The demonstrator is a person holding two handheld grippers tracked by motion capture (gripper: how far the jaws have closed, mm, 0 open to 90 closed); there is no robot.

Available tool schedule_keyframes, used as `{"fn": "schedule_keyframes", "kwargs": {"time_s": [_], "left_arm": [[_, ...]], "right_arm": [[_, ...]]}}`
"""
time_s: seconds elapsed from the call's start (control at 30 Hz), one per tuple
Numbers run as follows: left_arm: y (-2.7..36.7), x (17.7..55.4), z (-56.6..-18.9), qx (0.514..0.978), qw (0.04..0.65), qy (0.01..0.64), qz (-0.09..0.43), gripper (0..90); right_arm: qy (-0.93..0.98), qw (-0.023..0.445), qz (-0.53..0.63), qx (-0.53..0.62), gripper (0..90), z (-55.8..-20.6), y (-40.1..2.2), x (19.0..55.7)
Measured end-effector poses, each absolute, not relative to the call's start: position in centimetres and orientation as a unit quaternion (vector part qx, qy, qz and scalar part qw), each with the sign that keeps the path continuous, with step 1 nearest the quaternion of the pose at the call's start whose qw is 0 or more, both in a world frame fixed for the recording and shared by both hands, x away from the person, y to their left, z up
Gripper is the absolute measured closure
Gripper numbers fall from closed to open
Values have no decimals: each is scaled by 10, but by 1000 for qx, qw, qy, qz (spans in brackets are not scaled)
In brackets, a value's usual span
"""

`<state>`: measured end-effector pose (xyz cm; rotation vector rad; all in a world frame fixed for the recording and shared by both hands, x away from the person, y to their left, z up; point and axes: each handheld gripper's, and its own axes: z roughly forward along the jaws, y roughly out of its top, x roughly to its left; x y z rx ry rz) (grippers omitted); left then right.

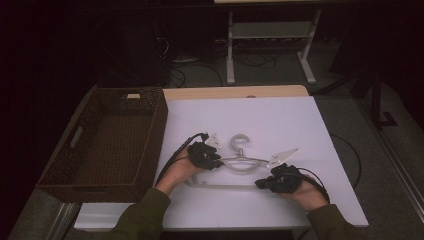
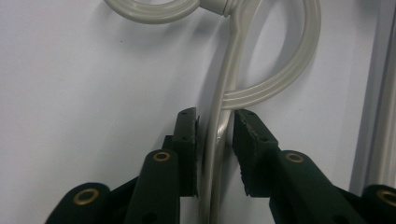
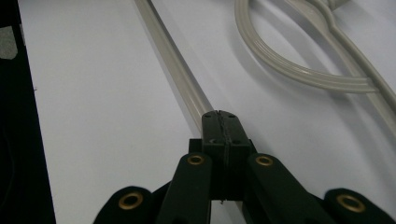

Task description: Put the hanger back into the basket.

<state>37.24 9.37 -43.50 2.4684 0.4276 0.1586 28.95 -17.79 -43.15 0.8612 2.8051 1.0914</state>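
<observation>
Wicker basket, white table

Hanger: glossy, ribbed, seemingly plastic. Basket: rough woven wicker. Table: smooth, matt white. Gripper pads: matt black.

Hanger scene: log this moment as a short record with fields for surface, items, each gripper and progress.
surface: white table top
items: pale plastic hanger lying flat; empty wicker basket at left
left gripper: jaws astride the hanger's arm, left pad touching, right pad just clear
right gripper: jaws shut, tips over the hanger's bottom bar; no bar seen between the pads
progress: hanger not yet lifted
</observation>
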Motion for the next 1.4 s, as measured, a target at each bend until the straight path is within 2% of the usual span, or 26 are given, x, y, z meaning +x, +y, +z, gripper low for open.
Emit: {"fn": "schedule_keyframes", "kwargs": {"time_s": [0.17,0.63,0.87,1.0,1.03,1.1,1.13,1.17,1.2,1.3,1.33,1.4], "left_arm": [[93,372,-435,936,307,161,67,768],[95,368,-430,940,304,133,80,808],[98,370,-427,939,303,140,77,826],[99,369,-427,936,309,149,73,827],[100,370,-425,938,306,147,74,827],[101,369,-423,937,306,149,76,828],[101,369,-423,937,306,149,76,828],[102,368,-422,937,306,149,78,828],[102,368,-421,936,309,152,77,828],[104,366,-416,933,312,158,78,829],[104,366,-416,933,312,158,78,829],[105,365,-414,929,321,169,78,829]], "right_arm": [[896,7,349,272,897,-432,-179,290],[892,5,357,276,896,-429,-180,289],[891,7,361,276,894,-427,-180,288],[883,13,380,275,855,-424,-182,288],[881,12,384,276,840,-423,-183,288],[872,22,401,281,723,-419,-184,288],[872,22,401,281,723,-419,-184,288],[869,22,406,281,682,-418,-185,288],[858,32,423,290,539,-413,-186,286],[846,44,437,302,388,-409,-188,284],[846,44,437,302,388,-409,-188,284],[840,55,449,301,303,-407,-191,283]]}}
